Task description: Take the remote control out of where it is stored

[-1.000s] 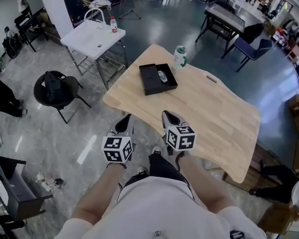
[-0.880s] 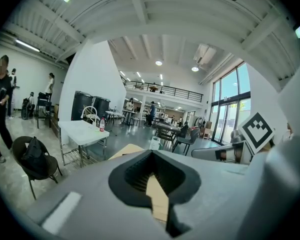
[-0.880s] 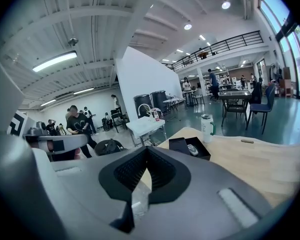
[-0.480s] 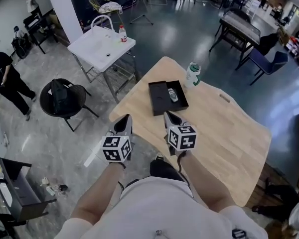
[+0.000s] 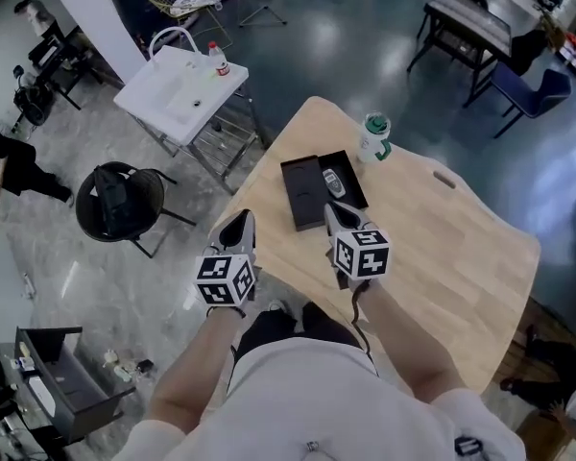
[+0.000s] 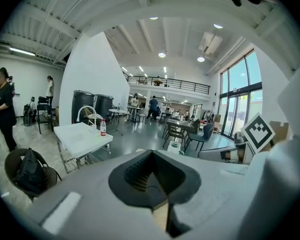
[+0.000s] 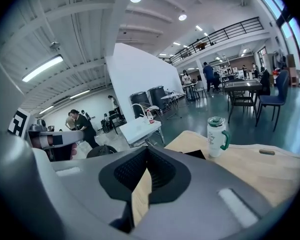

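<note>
Remote control [image 5: 334, 181] in black tray [image 5: 302, 196] — lettering unreadably small

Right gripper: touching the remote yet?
Apart. Head view: the right gripper sits short of the remote, which lies in the black tray. Right gripper view: jaws shut, holding nothing, only the table ahead.

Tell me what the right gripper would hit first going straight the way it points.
Probably the near rim of the black box, then the remote control lying inside it just beyond. The right gripper tilts down toward them, though depth is unclear.
</note>
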